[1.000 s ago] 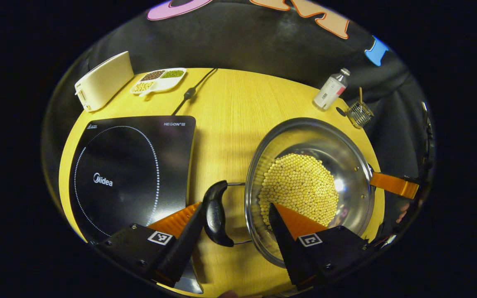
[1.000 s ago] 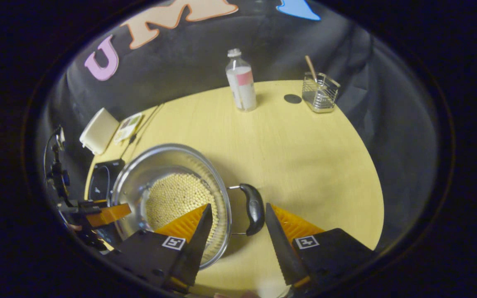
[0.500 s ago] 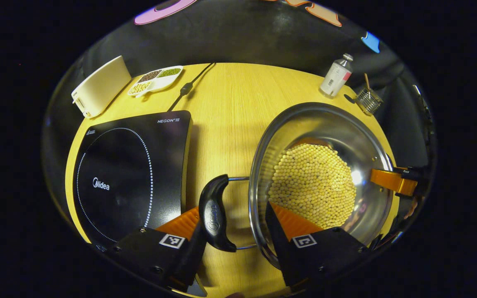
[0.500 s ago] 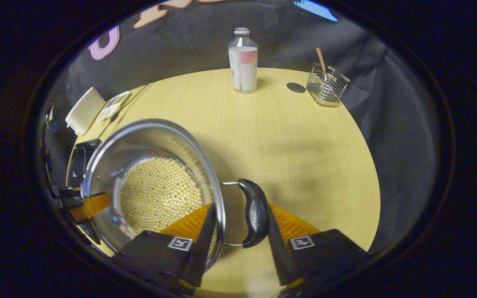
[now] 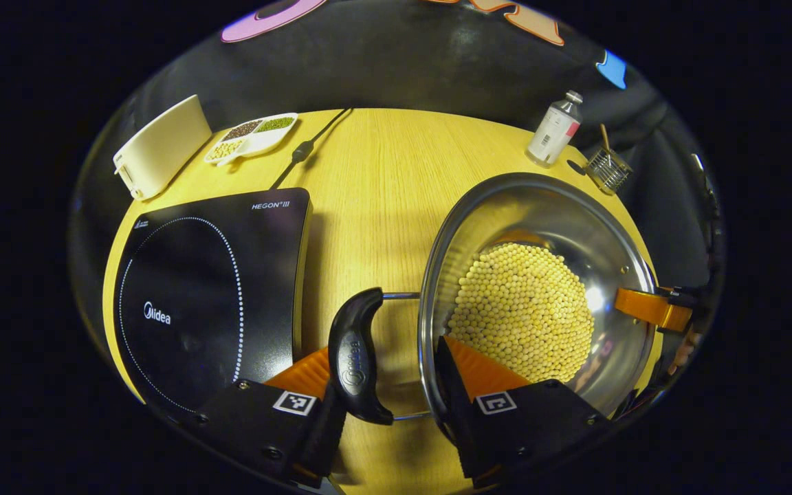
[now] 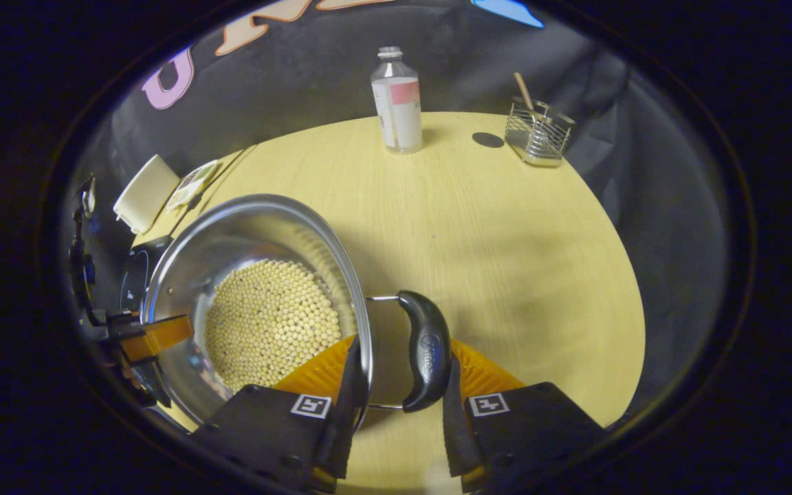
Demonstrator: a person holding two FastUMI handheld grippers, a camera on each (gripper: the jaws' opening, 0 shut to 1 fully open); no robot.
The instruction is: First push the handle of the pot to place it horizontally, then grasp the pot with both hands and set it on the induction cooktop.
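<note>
A steel pot (image 5: 595,227) full of yellow beans (image 5: 523,306) stands on the wooden table (image 5: 375,206), right of the black induction cooktop (image 5: 210,289). Its two black handles lie level. My left gripper (image 5: 386,357) clamps the left handle (image 5: 355,364): one finger is outside the handle, the other inside the pot wall. My right gripper (image 6: 403,350) holds the right handle (image 6: 425,350) the same way. Across the pot (image 6: 245,227), the other gripper's finger shows at the rim in each view (image 5: 650,307) (image 6: 155,337). Whether the pot touches the table I cannot tell.
At the table's far left are a white box-shaped appliance (image 5: 161,144), a divided dish of grains (image 5: 250,134) and the cooktop's cable (image 5: 303,148). A bottle (image 6: 396,103) and a wire holder (image 6: 539,134) stand at the far right edge.
Both grippers have closed in from wide open onto the handles and the pot wall. The pot now looks larger and nearer in both views.
</note>
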